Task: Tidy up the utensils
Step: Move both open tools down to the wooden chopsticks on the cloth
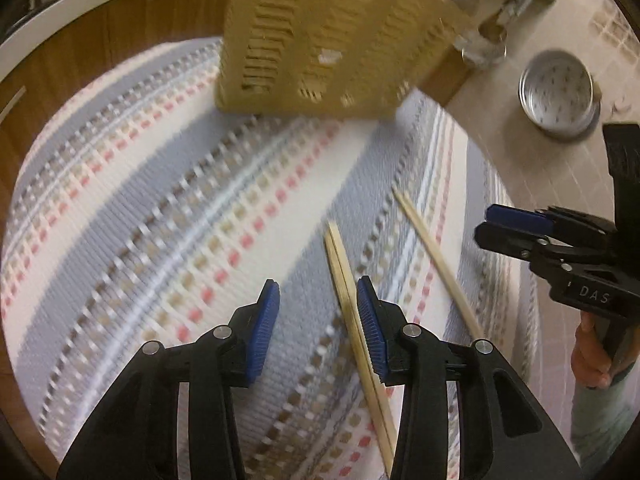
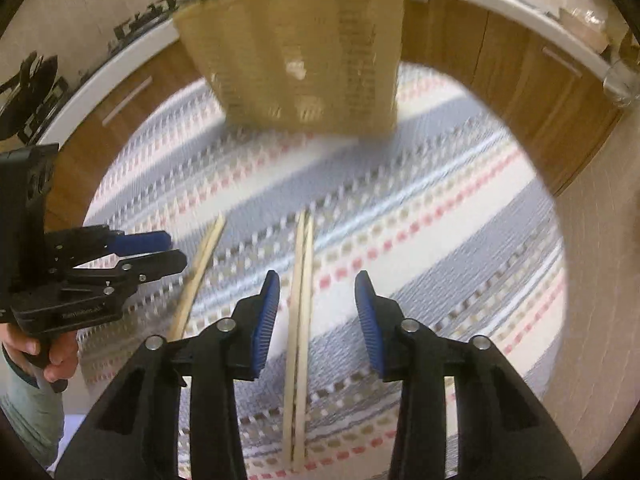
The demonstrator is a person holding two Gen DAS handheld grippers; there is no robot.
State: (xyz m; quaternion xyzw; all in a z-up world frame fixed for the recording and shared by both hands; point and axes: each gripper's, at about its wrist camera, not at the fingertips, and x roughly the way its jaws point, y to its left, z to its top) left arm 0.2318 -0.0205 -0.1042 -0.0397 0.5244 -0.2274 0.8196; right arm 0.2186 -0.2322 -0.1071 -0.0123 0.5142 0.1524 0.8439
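On the striped woven mat [image 1: 160, 208], two sets of pale wooden chopsticks lie flat, their long axes running away from the cameras toward the tan slotted basket [image 1: 320, 36] at the mat's far edge. From the left wrist, the left pair of chopsticks [image 1: 348, 300] lies side by side, slim and light tan, beside the inner face of the right-side pad of the left hand-held gripper [image 1: 318, 320], whose jaws stand partly apart and grip nothing. Further right lies the other chopstick set [image 1: 436, 260], near the right hand-held gripper [image 1: 516, 228]. From the right wrist, that set [image 2: 300, 320] lies between the parted, empty jaws, closer to the left pad.
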